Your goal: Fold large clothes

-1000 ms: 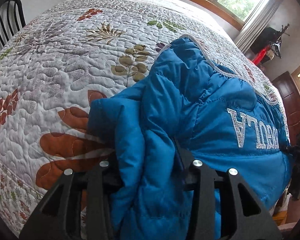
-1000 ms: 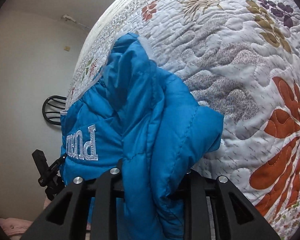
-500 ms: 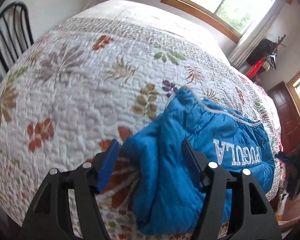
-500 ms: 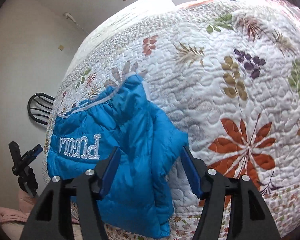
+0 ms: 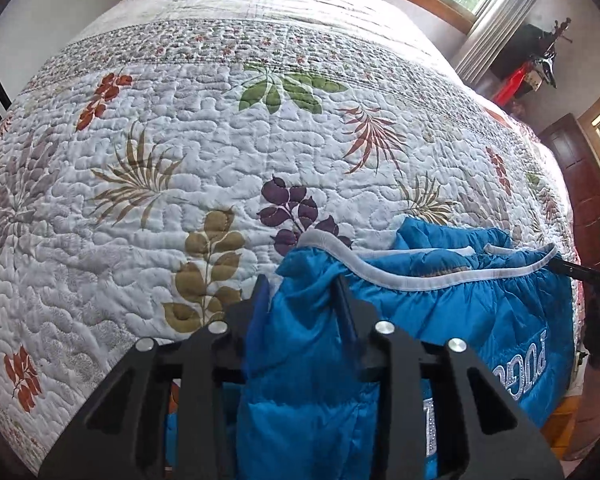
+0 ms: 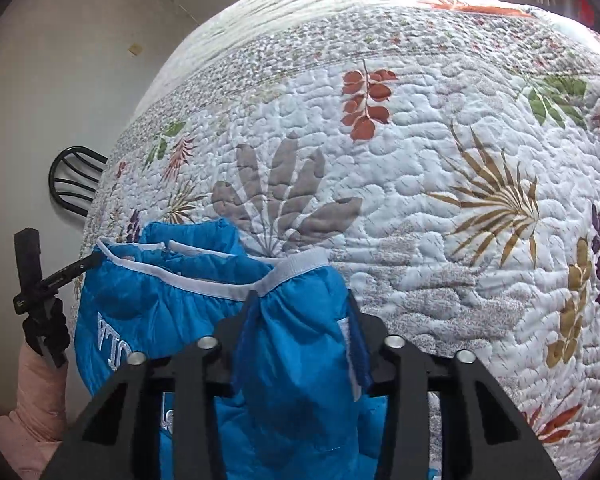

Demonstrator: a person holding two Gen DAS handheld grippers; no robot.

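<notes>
A blue padded jacket [image 5: 480, 320] with white hem trim and silver lettering lies at the near edge of the bed. My left gripper [image 5: 302, 290] is shut on the jacket's left hem corner. My right gripper [image 6: 300, 306] is shut on the jacket [image 6: 172, 300] at its right hem corner. The hem stretches between the two grippers, raised a little above the quilt. The right gripper also shows at the right edge of the left wrist view [image 5: 596, 280], and the left gripper at the left edge of the right wrist view [image 6: 40, 288].
A white quilt with leaf prints [image 5: 220, 140] covers the bed and stretches far ahead. A black chair [image 6: 76, 184] stands by the wall beside the bed. A window and curtain [image 5: 492, 12] are beyond the far side. A dark wooden door [image 5: 580, 184] is at the right.
Both grippers were closed on bunched jacket, opened half a second ago, and are now shut on the hem corners. The white-trimmed hem now faces forward, lifted toward the middle of the bed.
</notes>
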